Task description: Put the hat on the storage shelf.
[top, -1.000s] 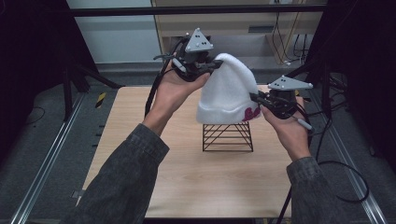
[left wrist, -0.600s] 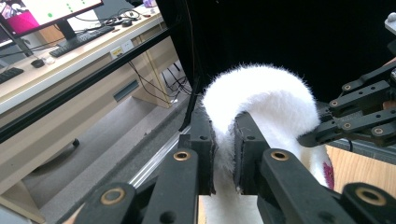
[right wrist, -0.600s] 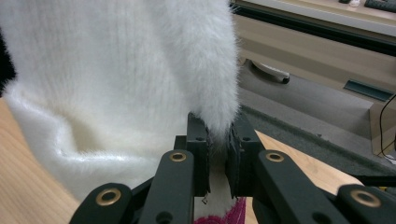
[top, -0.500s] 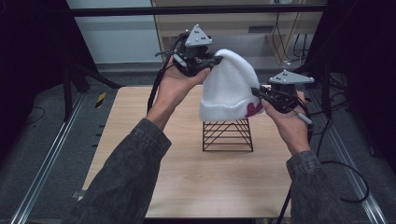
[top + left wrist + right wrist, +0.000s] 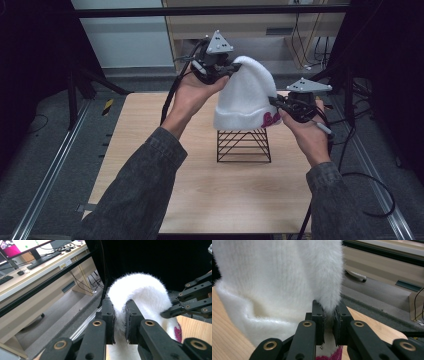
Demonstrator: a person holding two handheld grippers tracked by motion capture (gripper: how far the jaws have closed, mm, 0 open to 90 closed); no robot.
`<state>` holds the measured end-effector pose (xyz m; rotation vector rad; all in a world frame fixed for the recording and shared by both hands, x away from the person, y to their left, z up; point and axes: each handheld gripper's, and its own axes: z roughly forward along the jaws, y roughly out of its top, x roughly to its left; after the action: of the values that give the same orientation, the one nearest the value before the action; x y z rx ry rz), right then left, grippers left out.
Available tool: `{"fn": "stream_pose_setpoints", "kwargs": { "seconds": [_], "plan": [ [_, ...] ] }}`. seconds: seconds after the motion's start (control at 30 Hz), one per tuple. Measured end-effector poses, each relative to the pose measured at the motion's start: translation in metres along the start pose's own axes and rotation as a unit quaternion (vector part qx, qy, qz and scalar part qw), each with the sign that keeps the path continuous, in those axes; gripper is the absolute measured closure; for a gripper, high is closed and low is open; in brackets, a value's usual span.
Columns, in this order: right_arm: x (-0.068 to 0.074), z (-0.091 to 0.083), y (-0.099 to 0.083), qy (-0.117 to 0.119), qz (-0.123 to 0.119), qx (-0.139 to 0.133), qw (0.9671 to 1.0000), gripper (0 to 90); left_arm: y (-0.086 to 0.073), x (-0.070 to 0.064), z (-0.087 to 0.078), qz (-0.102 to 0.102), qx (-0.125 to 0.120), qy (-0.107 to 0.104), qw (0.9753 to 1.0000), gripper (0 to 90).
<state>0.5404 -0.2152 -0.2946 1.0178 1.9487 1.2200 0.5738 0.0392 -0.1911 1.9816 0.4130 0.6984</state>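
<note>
A fluffy white beanie [image 5: 247,97] with a pink emblem [image 5: 270,120] on its cuff hangs in the air above a black wire stand [image 5: 243,145] on the wooden table [image 5: 150,150]. My left gripper [image 5: 231,66] is shut on the beanie's crown [image 5: 135,290], with fabric pinched between its jaws [image 5: 120,323]. My right gripper [image 5: 276,102] is shut on the beanie's cuff edge [image 5: 328,300] near the emblem [image 5: 332,356]. In the left gripper view the right gripper [image 5: 172,311] appears at the far side of the beanie. The beanie's lower rim hangs just over the stand's top.
A black frame bar [image 5: 210,10] runs across the back, with a desk behind it carrying a keyboard [image 5: 42,261] and monitor [image 5: 15,246]. Metal rails [image 5: 45,175] flank the table, and cables [image 5: 365,175] trail to the right.
Both grippers have lifted the beanie a little higher, and its crown now stands more upright above the stand.
</note>
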Motion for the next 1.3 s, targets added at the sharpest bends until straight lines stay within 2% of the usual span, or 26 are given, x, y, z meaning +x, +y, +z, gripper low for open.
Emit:
{"fn": "stream_pose_setpoints", "kwargs": {
  "seconds": [0.23, 0.43, 0.67, 0.87, 1.3],
  "plan": [
    [-0.003, -0.003, -0.012, 0.000, 0.004, 0.011, 0.9999, 81.1, -0.005, -0.007, 0.009, 0.008, 0.013, -0.005, 0.9999, 80.7],
    [-0.001, -0.002, -0.028, 0.006, 0.002, 0.027, 0.9996, 81.1, -0.017, -0.012, 0.016, 0.006, 0.027, -0.018, 0.9995, 80.7],
    [-0.001, -0.001, -0.042, 0.009, 0.002, 0.040, 0.9992, 81.3, -0.028, -0.019, 0.020, 0.001, 0.030, -0.025, 0.9992, 80.6],
    [0.000, 0.000, -0.050, 0.012, 0.002, 0.050, 0.9987, 81.3, -0.035, -0.022, 0.024, 0.001, 0.037, -0.032, 0.9988, 80.6],
    [0.001, 0.001, -0.060, 0.020, 0.001, 0.060, 0.9980, 81.3, -0.041, -0.026, 0.027, 0.005, 0.047, -0.041, 0.9980, 80.5]
  ]
}}
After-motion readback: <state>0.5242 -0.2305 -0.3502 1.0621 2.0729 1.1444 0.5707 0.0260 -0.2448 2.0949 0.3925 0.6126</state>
